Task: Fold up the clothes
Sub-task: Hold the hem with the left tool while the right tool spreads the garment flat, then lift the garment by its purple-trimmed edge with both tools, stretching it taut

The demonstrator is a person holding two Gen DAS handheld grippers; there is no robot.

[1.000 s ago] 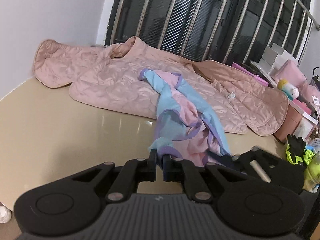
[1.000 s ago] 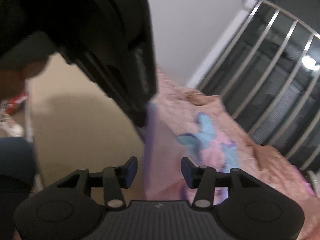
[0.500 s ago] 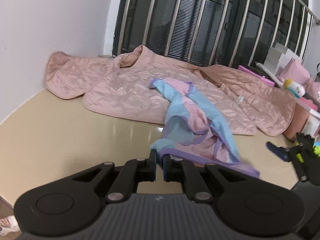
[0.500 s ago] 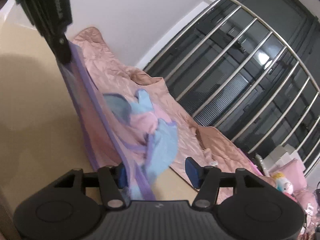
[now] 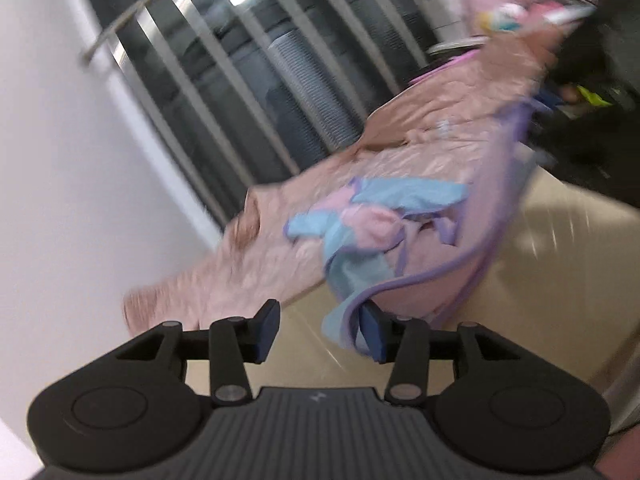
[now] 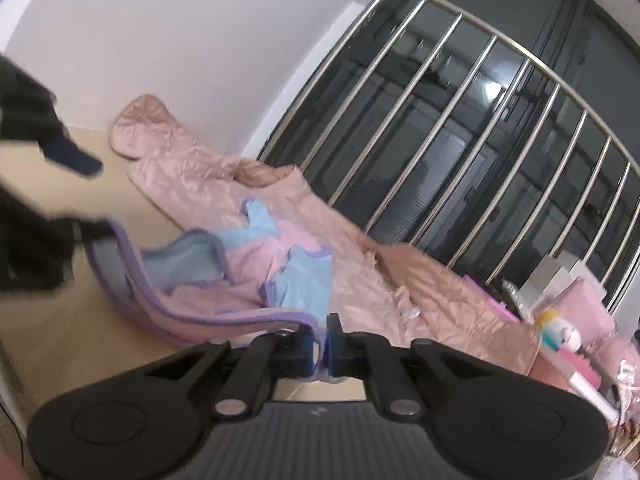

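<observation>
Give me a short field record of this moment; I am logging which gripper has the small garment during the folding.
garment: pink and blue piece with purple trim, partly on the beige surface, partly over the quilted pink jacket
right gripper: jaws shut on the purple-trimmed hem
left gripper: jaws opening; the hem drapes against one finger, not pinched
backdrop: metal window bars
clutter: boxes and a plush toy on the right

Beige floor (image 6: 60, 312) (pink quilt (image 6: 360, 280) atop)
</observation>
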